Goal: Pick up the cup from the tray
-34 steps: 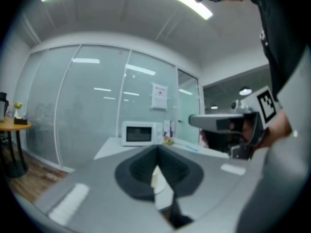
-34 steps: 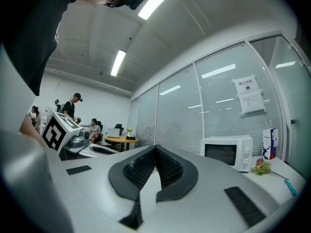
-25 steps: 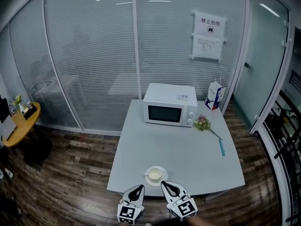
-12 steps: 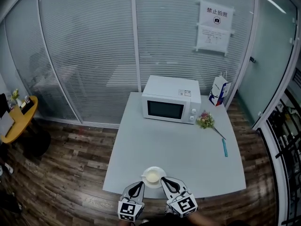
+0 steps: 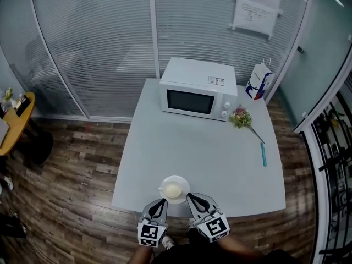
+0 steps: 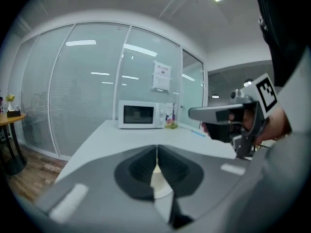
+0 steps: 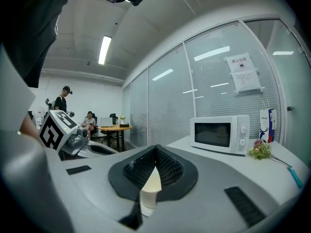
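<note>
A pale cup (image 5: 172, 190) stands on a round white saucer-like tray (image 5: 185, 182) at the near edge of the grey table (image 5: 192, 147). Both grippers hover just short of that edge. My left gripper (image 5: 159, 204) is shut and empty, a little left of the cup. My right gripper (image 5: 193, 198) is shut too, just right of the tray. In the left gripper view the closed jaws (image 6: 156, 152) point over the table, and the cup (image 6: 160, 181) shows below them. The right gripper view has its jaws (image 7: 155, 152) closed, with the cup (image 7: 151, 188) showing beneath.
A white microwave (image 5: 198, 89) stands at the table's far side, with a paper bag (image 5: 258, 82), a small flower bunch (image 5: 241, 117) and a blue pen (image 5: 263, 154) to the right. Glass walls enclose the table. A yellow table (image 5: 16, 120) stands at the far left.
The head view has tipped further down, so the table and the cup sit higher in the picture. Both grippers stay shut at the bottom, now closer to the cup.
</note>
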Demonstrator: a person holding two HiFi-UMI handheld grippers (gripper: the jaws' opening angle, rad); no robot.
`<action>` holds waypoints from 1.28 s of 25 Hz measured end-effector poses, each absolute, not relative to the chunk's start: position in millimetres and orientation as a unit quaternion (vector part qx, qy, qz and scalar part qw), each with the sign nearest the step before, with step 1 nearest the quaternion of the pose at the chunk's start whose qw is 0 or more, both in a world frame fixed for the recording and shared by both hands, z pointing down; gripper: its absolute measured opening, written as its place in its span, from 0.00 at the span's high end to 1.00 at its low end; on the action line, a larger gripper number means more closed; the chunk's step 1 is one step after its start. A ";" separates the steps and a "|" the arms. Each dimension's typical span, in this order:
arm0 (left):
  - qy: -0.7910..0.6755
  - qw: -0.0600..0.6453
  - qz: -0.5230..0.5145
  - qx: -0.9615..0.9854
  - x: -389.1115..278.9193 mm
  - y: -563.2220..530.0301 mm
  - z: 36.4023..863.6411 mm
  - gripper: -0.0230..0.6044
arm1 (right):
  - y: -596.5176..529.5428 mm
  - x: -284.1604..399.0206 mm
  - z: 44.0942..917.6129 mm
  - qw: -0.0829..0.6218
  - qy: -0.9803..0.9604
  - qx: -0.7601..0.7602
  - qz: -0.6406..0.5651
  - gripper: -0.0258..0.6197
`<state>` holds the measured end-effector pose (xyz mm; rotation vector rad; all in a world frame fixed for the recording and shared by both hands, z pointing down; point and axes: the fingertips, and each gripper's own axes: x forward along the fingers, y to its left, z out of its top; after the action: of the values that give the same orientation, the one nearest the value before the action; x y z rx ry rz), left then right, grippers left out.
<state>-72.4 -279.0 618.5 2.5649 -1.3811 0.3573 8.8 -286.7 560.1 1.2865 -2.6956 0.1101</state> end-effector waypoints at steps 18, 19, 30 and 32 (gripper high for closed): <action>-0.472 0.160 0.192 0.845 -38.9 -295.0 717.4 0.31 | -298.7 25.7 635.2 0.124 -0.897 0.410 0.105 0.98; -0.473 0.161 0.195 0.844 -37.3 -298.0 719.9 0.31 | -301.4 27.1 636.3 0.125 -0.897 0.410 0.106 0.98; -0.487 0.155 0.215 0.832 -34.1 -327.0 734.8 0.31 | -324.1 31.9 641.9 0.116 -0.898 0.406 0.121 0.98; -0.490 0.155 0.218 0.830 -32.9 -331.1 736.4 0.28 | -323.9 34.0 645.7 0.120 -0.899 0.403 0.123 0.98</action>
<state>-32.9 -331.1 736.4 2.3767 -1.4041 0.6242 34.0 -323.9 645.7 1.1791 -2.6267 0.3584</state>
